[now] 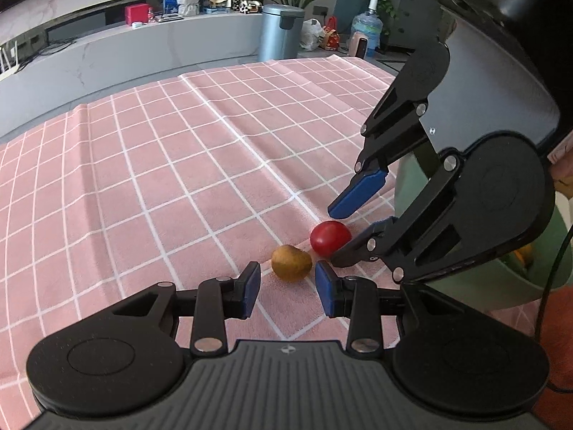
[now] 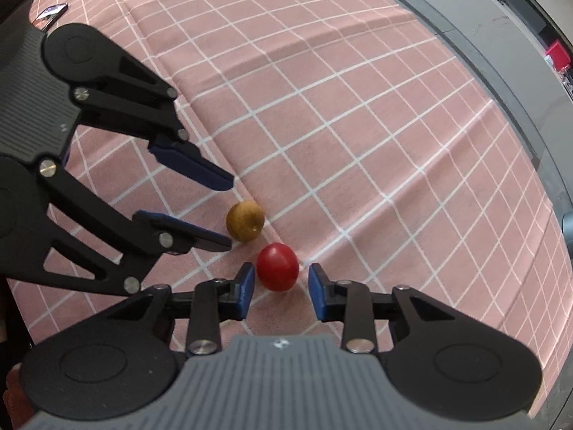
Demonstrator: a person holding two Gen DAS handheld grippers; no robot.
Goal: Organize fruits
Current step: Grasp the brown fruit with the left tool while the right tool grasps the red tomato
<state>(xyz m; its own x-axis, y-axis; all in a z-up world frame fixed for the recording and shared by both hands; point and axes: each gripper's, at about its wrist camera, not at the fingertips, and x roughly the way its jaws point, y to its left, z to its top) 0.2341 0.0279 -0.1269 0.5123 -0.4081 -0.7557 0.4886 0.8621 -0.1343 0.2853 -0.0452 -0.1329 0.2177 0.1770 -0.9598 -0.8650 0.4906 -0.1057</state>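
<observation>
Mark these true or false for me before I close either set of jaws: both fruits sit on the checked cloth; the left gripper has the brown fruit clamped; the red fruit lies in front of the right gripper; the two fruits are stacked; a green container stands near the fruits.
1. Both fruits lie on the pink checked cloth. True.
2. The left gripper has the brown fruit clamped. False: its jaws are open, the fruit just beyond the tips.
3. The red fruit lies in front of the right gripper. True; its jaws stand open.
4. The fruits are stacked. False: they lie side by side.
5. A green container stands near the fruits. True.
</observation>
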